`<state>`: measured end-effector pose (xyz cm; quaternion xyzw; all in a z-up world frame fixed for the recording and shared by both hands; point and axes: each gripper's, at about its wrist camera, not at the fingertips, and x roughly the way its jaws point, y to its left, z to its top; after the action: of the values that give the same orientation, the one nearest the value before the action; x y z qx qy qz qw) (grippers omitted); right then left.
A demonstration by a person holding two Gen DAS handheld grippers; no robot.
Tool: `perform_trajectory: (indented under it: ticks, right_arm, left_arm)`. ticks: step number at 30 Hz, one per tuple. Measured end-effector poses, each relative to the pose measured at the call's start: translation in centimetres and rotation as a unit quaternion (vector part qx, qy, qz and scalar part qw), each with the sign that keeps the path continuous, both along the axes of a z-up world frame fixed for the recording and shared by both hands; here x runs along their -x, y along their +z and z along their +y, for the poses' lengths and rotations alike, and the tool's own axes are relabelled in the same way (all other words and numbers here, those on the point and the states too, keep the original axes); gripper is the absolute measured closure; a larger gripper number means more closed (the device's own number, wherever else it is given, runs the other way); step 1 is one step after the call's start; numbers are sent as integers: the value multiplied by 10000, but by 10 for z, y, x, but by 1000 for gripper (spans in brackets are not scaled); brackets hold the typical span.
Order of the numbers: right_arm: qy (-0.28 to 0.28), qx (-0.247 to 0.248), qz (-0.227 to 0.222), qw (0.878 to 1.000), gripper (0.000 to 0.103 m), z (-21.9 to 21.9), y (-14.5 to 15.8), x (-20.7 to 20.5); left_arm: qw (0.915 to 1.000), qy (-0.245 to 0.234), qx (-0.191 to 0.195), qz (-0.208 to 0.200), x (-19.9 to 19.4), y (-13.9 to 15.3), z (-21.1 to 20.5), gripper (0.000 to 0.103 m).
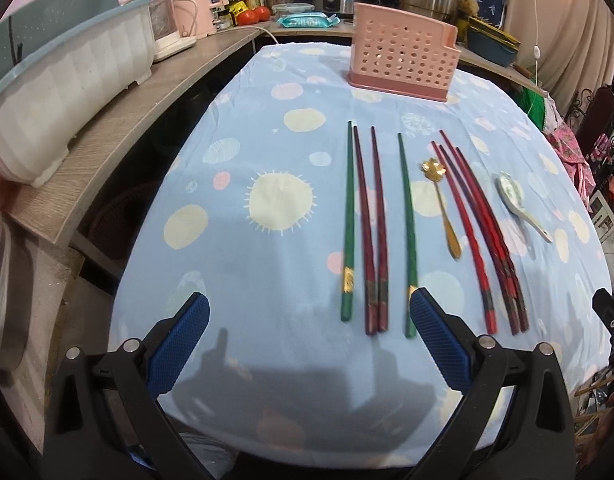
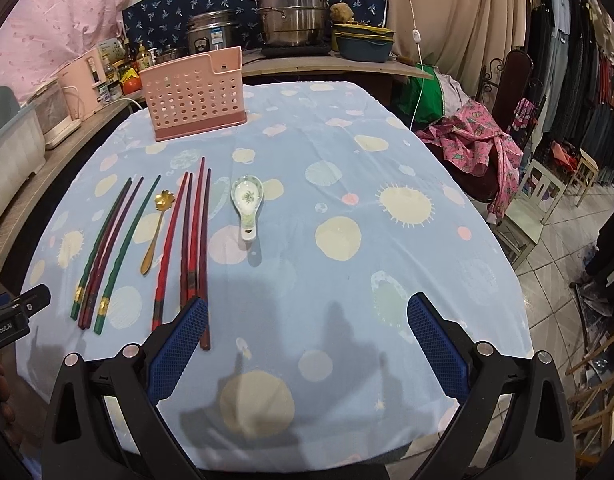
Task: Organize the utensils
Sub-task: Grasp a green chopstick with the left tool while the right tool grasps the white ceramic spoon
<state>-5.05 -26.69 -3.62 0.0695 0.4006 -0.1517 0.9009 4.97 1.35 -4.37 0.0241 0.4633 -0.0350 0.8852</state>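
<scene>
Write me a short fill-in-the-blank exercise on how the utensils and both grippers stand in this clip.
1. The gold spoon lies between the green and dark red chopsticks and the ____ chopsticks.
2. The pink utensil holder contains ____ utensils so far.
3. The left gripper and right gripper both have their fingers ____.
4. The utensil farthest right is the ____ spoon.

Missing words: red; no; open; ceramic

Chopsticks (image 1: 377,232), two spoons (image 1: 443,208) flat before upright pink caddy (image 1: 403,56)
</scene>
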Motion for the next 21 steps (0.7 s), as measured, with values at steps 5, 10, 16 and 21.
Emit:
perform_trajectory:
  ticks: [5,10,16,21]
  right_arm:
    - [-34,-18,66,10000,7,-10,-7,-22]
    - [-19,-36,99,9999,7,-15,-12,-40]
    - [32,-27,143,9999,9,-14,-15,-53]
    - [93,-96,162,9998,16,-14,-16,-63]
  left_arm:
    - [9998,-14,26,191,-20,-18,2,7]
    - [9994,10,32,355,-30,-32,5,10]
    - [9983,-60,146,560,-36,-45,6,27]
    - [9986,-169,160,485,-40,-43,4,45]
